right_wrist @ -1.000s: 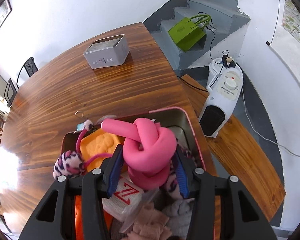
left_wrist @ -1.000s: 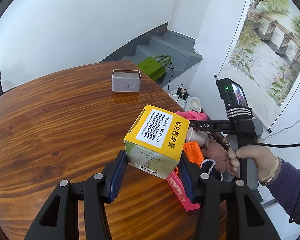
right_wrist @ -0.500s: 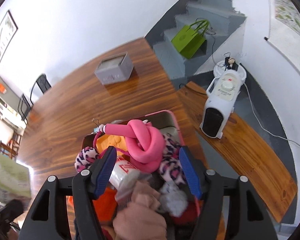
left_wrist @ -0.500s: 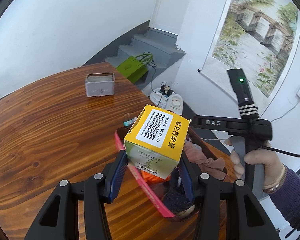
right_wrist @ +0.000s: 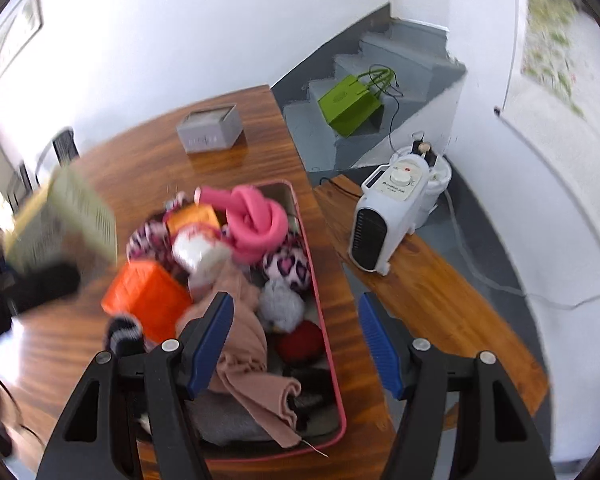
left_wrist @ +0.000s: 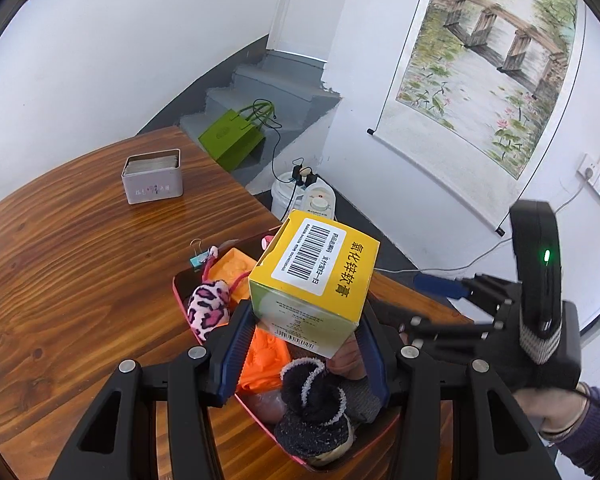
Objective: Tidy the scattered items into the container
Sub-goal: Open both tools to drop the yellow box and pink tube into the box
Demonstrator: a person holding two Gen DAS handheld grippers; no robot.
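Note:
A yellow box (left_wrist: 320, 268) with a barcode label sits between the blue pads of my left gripper (left_wrist: 304, 320), which is shut on it. The box hangs over the pink-rimmed metal container (left_wrist: 179, 294), which is full of soft toys, socks and orange blocks. From the right wrist, this box (right_wrist: 60, 220) is a blur at the left. My right gripper (right_wrist: 296, 320) stands open with nothing between its fingers, above the container's right rim (right_wrist: 320, 288). A pink knotted tube (right_wrist: 256, 220) lies on the pile at the container's far end.
On the wooden table are a grey tin (left_wrist: 152, 178) at the far side and a binder clip (left_wrist: 198, 256) by the container. Beyond the table edge stand a white heater (right_wrist: 392, 208), a wooden bench (right_wrist: 420, 280) and a green bag (left_wrist: 232, 140) on the stairs.
My right gripper opened, let the pink knotted tube drop into the container, and drew back and up. My left gripper carried the yellow box across until it hung over the container.

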